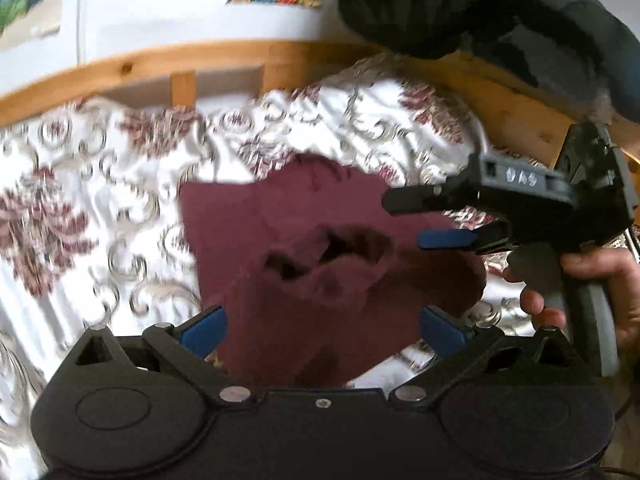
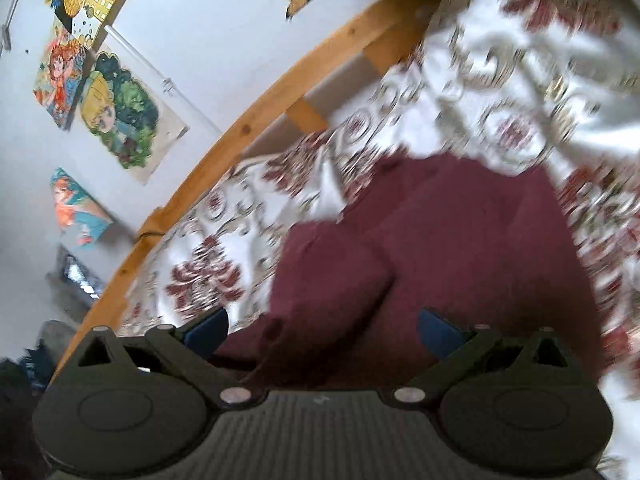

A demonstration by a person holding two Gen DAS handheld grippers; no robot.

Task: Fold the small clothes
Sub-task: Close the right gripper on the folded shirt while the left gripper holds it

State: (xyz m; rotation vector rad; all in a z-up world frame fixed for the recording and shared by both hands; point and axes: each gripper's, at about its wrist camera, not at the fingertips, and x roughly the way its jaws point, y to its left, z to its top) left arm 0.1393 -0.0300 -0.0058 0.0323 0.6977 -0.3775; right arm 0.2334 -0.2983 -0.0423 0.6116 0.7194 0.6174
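A small maroon garment (image 1: 288,248) lies crumpled on a floral bedspread (image 1: 80,184), its openings facing up. My left gripper (image 1: 320,330) is open and hovers just above the garment's near edge, empty. My right gripper (image 1: 404,220) shows in the left wrist view at the right, held by a hand, its blue-padded fingers apart over the garment's right side. In the right wrist view the right gripper (image 2: 322,332) is open above the maroon garment (image 2: 440,248), which has a folded flap at the left. Both views are motion-blurred.
A wooden bed frame (image 1: 240,56) runs along the far edge of the bedspread (image 2: 520,80). A dark bundle of clothing (image 1: 480,12) lies at the back right. Colourful posters (image 2: 116,120) hang on the white wall.
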